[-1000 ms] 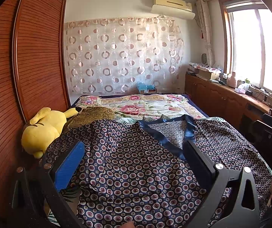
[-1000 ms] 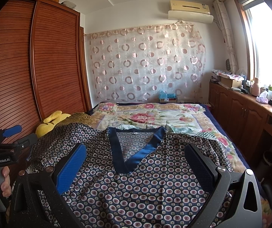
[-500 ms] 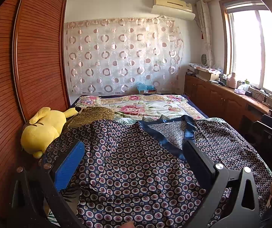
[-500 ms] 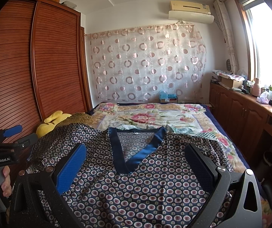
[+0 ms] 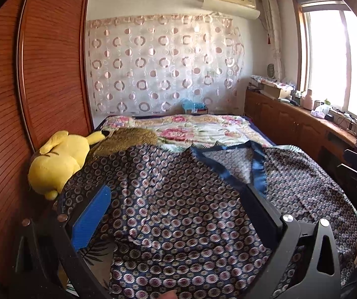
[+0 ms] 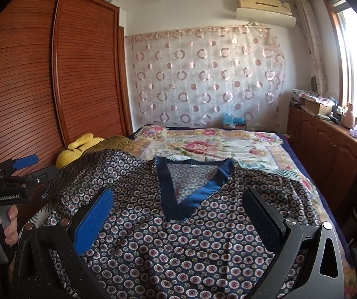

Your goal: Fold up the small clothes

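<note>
Shirt [image 6: 178,236], slippery, spread flat on bed [image 6: 228,147]; left gripper [image 5: 178,211] and right gripper [image 6: 178,211] both spread, holding nothing; risk: fabric slides, bunches when pinched.

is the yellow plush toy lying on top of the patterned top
No, the yellow plush toy lies beside the wardrobe, off the edge of the patterned top.

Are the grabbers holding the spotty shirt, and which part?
No. The left gripper and right gripper are both open above the patterned shirt, gripping nothing.
</note>
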The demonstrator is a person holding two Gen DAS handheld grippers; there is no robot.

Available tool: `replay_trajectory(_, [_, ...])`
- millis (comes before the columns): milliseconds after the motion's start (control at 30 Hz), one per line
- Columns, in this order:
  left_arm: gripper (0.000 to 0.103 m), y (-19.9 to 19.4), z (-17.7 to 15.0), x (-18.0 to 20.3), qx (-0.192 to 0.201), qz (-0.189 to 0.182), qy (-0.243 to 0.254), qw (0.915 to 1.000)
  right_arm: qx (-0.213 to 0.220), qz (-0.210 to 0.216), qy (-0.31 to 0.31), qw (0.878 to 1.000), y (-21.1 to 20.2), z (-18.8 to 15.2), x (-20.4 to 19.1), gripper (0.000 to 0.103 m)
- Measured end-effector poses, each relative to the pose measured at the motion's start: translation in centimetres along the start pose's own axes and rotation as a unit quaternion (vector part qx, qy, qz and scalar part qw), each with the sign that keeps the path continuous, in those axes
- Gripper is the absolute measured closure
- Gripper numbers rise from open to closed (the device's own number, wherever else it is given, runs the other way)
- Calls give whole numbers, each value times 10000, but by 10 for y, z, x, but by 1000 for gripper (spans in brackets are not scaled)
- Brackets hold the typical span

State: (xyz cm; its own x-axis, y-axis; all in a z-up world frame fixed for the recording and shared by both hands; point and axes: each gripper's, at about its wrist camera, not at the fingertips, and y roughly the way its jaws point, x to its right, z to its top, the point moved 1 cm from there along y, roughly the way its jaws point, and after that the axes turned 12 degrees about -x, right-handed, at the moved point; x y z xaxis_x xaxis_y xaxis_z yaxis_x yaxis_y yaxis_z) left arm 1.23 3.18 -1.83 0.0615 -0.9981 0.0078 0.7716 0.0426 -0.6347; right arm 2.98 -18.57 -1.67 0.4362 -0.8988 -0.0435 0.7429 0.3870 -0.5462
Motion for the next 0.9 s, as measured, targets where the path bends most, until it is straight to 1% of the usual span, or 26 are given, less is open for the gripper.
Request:
replay_trajectory(200, [0, 14, -9, -23, -226, 93, -82, 9997, -211, 209, -123, 9995, 15, -1, -4, 0])
replay_trajectory(467, [0, 25, -21, -58, -405, 121, -188, 9989, -483, 413, -347, 9974, 35, 6, -12, 0])
replay_trajectory(633, [0, 32, -28, -91, -506, -7, -392, 9979, -618, 518, -457, 9957, 44, 9, -15, 0])
replay_trajectory(800, [9, 44, -35, -119, -652, 108, -540, 9963, -734, 652, -588, 9934, 48, 10, -19, 0])
replay_trajectory(867, [17, 53, -40, -130, -766, 94, -613, 9951, -756, 682, -665, 9926, 50, 13, -20, 0])
replay_trajectory(900, [19, 57, -43, -136, -824, 82, -640, 9945, -760, 694, -694, 9923, 51, 14, -21, 0])
